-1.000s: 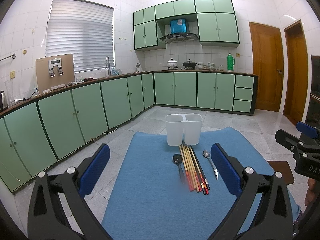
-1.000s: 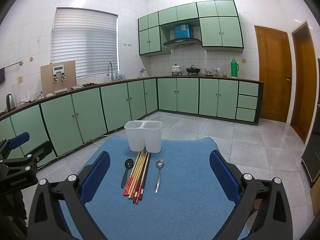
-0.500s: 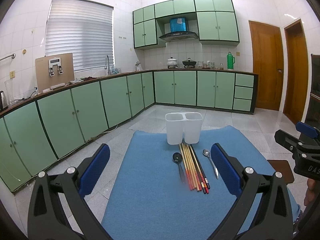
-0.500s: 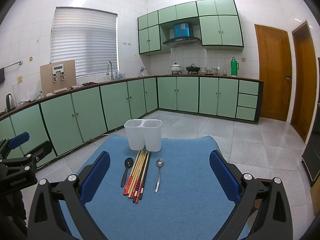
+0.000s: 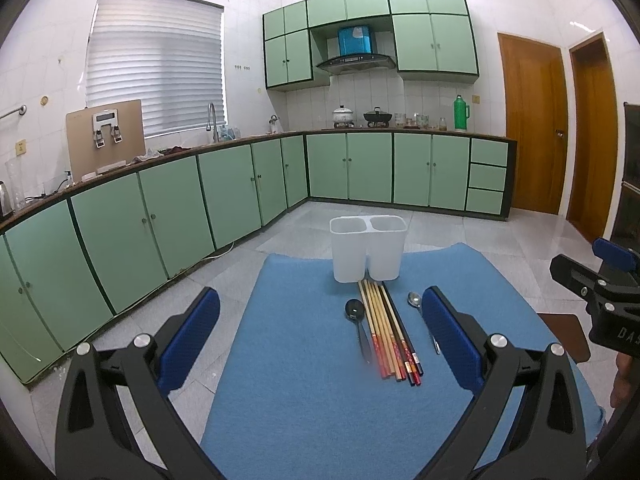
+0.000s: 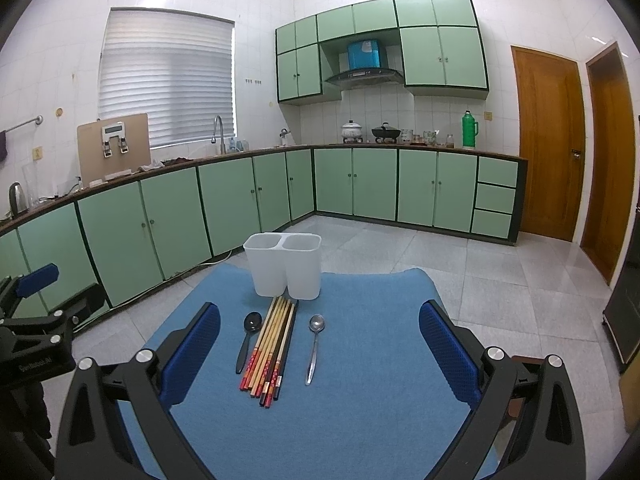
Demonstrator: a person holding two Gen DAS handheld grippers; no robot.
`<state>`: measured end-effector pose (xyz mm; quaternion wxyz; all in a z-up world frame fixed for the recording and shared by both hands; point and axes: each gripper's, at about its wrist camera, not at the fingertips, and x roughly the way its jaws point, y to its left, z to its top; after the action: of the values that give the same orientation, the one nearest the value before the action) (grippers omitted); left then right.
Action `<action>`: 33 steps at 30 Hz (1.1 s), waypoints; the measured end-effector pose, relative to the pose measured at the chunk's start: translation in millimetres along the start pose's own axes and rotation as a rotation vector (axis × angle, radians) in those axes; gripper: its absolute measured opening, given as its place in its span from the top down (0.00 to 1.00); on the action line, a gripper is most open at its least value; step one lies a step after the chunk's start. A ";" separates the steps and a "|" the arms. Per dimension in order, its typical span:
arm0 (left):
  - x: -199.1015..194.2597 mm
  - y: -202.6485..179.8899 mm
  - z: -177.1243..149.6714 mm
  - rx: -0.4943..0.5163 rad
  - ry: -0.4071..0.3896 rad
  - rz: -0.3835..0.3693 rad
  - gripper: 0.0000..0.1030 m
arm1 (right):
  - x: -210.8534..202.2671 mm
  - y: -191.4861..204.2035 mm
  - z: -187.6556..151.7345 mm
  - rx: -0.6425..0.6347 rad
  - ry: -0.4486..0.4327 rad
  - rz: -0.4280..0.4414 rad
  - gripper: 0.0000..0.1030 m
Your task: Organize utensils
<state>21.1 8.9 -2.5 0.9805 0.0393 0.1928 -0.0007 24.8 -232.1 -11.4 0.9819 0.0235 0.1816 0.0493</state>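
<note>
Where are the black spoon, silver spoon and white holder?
black spoon (image 6: 253, 323), right wrist view, on its bowl
silver spoon (image 6: 317, 323), right wrist view, on its bowl
white holder (image 6: 268, 276), right wrist view, left compartment's front wall

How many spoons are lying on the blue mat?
2. A black spoon lies left of the chopsticks; a silver spoon lies to their right. Both sit before the white holder, whose inside is hidden.

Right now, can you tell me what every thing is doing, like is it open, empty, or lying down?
Left gripper: open, holding nothing.
Right gripper: open, holding nothing.
White two-compartment holder: upright, looks empty.
Chopsticks: lying bundled on the blue mat.
Black spoon: lying flat, left of chopsticks.
Silver spoon: lying flat, right of chopsticks.
Cabinet doors: shut.
Window blind: down.
</note>
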 end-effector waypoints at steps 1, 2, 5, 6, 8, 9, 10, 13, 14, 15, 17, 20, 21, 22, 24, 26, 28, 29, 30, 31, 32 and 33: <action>1.6 -0.3 0.7 0.001 0.001 0.001 0.05 | 2.3 -0.3 0.2 -0.003 0.001 0.000 0.06; 6.6 0.0 1.3 0.001 0.005 0.005 0.05 | 6.3 0.4 1.2 -0.009 0.004 0.001 0.06; 23.5 0.7 2.7 -0.001 0.019 0.012 0.05 | 20.0 2.1 2.6 -0.029 0.020 0.007 0.06; 25.6 0.8 2.8 -0.001 0.021 0.014 0.05 | 26.7 2.7 3.5 -0.035 0.031 0.011 0.06; 39.8 1.1 4.2 -0.001 0.032 0.025 0.05 | 40.6 2.3 4.6 -0.037 0.053 0.020 0.06; 45.8 1.5 4.6 -0.002 0.040 0.028 0.05 | 46.9 1.6 5.4 -0.036 0.062 0.021 0.06; 54.8 2.0 5.0 -0.003 0.049 0.026 0.05 | 52.3 1.1 7.0 -0.036 0.071 0.021 0.06; 82.6 1.8 5.1 0.008 0.078 0.038 0.05 | 76.3 1.1 8.7 -0.039 0.103 0.011 0.06; 88.3 2.4 4.8 0.009 0.084 0.039 0.05 | 88.5 1.5 8.3 -0.042 0.118 0.005 0.06; 96.9 2.4 4.1 0.010 0.093 0.042 0.05 | 97.7 1.4 7.3 -0.043 0.132 0.003 0.06; 116.7 3.0 0.7 0.015 0.122 0.046 0.05 | 120.1 -0.9 4.3 -0.046 0.175 0.031 0.06; 152.9 3.8 -8.6 0.024 0.183 0.046 0.05 | 158.3 -7.2 -2.9 -0.025 0.251 0.038 0.06; 164.2 5.2 -11.4 0.024 0.204 0.048 0.05 | 170.8 -9.1 -5.0 -0.018 0.275 0.045 0.06; 173.6 6.1 -15.0 0.025 0.225 0.053 0.05 | 186.3 -10.7 -9.3 -0.016 0.305 0.045 0.06; 185.5 8.9 -19.9 0.023 0.254 0.056 0.05 | 207.5 -10.5 -15.6 -0.028 0.340 0.038 0.06; 203.9 10.7 -26.7 0.012 0.295 0.054 0.05 | 228.2 -9.9 -23.7 -0.041 0.380 0.034 0.08; 219.9 11.3 -33.5 0.000 0.335 0.043 0.05 | 250.4 -11.6 -33.2 -0.026 0.429 0.042 0.14; 227.3 12.6 -35.2 -0.004 0.349 0.036 0.06 | 258.9 -10.8 -36.0 -0.018 0.448 0.043 0.16; 232.4 12.5 -36.8 -0.006 0.360 0.030 0.09 | 266.8 -10.9 -39.5 -0.011 0.468 0.043 0.18; 241.0 11.3 -39.5 -0.009 0.377 0.020 0.10 | 273.9 -10.3 -43.1 -0.011 0.482 0.040 0.19; 246.9 10.3 -40.8 -0.014 0.388 0.010 0.13 | 278.4 -10.6 -45.5 -0.012 0.491 0.039 0.22; 250.2 8.7 -40.9 -0.018 0.396 0.003 0.14 | 283.8 -10.1 -47.7 -0.012 0.502 0.039 0.25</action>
<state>237.4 24.1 -134.2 0.9237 0.0304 0.3817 0.0103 272.2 -210.9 -157.0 0.9050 0.0081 0.4189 0.0736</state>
